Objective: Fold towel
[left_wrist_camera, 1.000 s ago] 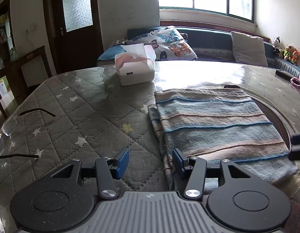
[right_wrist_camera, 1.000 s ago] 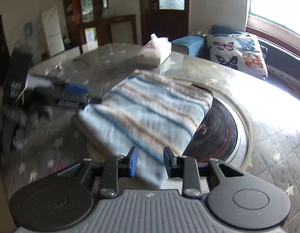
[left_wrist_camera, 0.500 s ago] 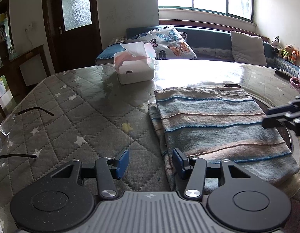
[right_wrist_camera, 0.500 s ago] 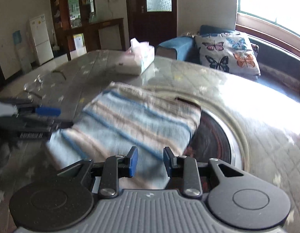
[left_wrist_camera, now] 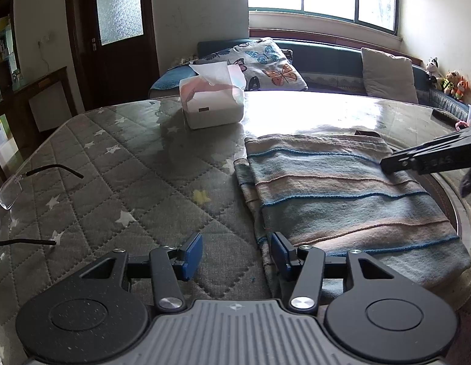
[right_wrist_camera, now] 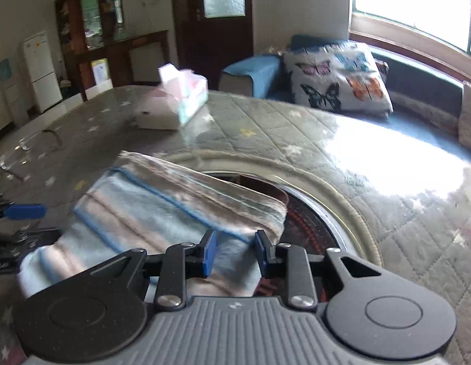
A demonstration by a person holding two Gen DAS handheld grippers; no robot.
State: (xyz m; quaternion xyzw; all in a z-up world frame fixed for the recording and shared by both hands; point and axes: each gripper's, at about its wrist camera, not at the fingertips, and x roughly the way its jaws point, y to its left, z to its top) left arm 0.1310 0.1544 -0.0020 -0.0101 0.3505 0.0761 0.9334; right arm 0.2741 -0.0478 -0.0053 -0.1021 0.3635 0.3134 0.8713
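A folded towel (left_wrist_camera: 342,194) with blue, pink and beige stripes lies flat on the quilted table, partly over a round dark inset. My left gripper (left_wrist_camera: 237,255) is open at the towel's near left corner, its right pad beside the towel's edge, nothing between the pads. In the right wrist view the towel (right_wrist_camera: 162,210) lies just ahead of my right gripper (right_wrist_camera: 233,251), which is open over the towel's right end. The right gripper's fingers (left_wrist_camera: 430,158) reach in from the right in the left wrist view, above the towel's far right corner.
A white tissue box (left_wrist_camera: 211,103) stands behind the towel on the table (left_wrist_camera: 113,188). A pair of glasses (left_wrist_camera: 13,191) lies at the left edge. The round dark inset with a metal rim (right_wrist_camera: 332,216) sits under the towel's right side. A sofa with cushions (left_wrist_camera: 265,60) is beyond.
My right gripper has swung around the towel toward its far right corner and moved closer over it. The left gripper and the towel have stayed put.
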